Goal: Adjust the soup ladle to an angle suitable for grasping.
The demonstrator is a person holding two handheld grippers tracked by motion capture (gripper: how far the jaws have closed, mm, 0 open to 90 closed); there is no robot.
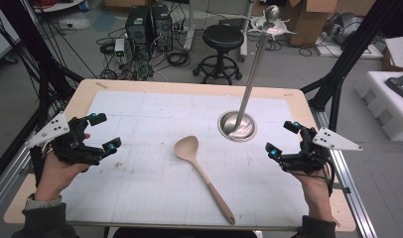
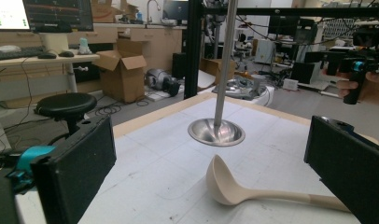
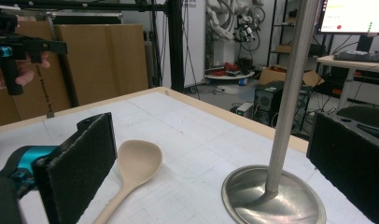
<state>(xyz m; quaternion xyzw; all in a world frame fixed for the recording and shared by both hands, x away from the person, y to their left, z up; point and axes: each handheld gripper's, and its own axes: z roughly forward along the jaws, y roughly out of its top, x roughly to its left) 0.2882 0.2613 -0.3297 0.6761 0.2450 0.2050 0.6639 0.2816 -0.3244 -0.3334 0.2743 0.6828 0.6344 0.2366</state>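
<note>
Wooden ladle (image 1: 202, 173) lies mid-table, near the steel stand (image 1: 237, 125). I hold both my left gripper (image 1: 101, 133) and right gripper (image 1: 282, 139) spread, empty; I'd approach the handle squarely.

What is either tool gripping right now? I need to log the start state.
Nothing. The left tool and right tool hover open, apart from the wooden ladle lying on the table.

spoon (image 1: 202, 171) on table (image 1: 140, 87) centre | stand (image 1: 237, 125) behind-right of spoon, apart | stool (image 1: 222, 47) behind table
</note>
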